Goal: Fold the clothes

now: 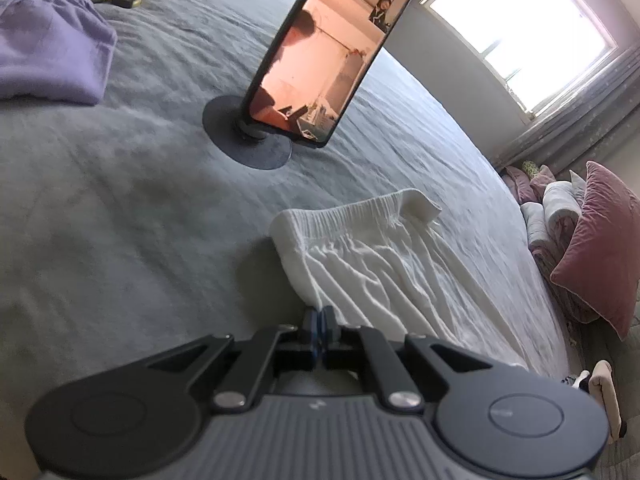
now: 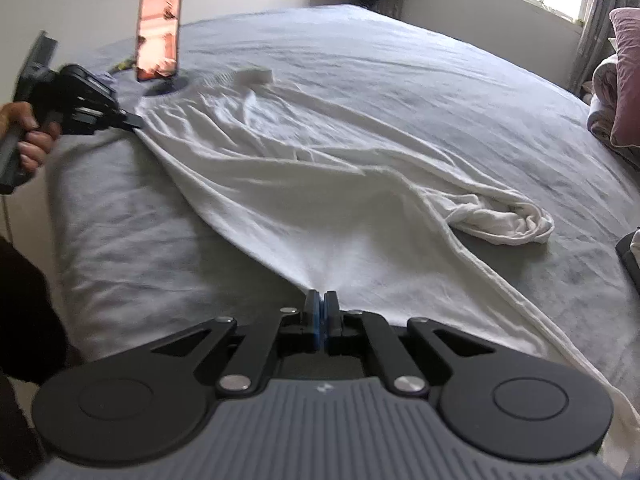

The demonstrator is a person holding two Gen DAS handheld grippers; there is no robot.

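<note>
far leg end of the white crinkled cotton trousers (image 2: 304, 184) bunched into a wad, its opening hard to read; near edge cut off by the frame. trousers spread flat along the near side of the grey quilted bedspread (image 2: 400, 60), gathered elastic waistband toward the upright phone on a round black stand (image 1: 320, 52). left gripper (image 1: 319, 314) clamped on the waistband-side edge, right gripper (image 2: 320, 300) clamped on the fabric edge. folded lilac garment (image 1: 48, 52) well apart.
</note>
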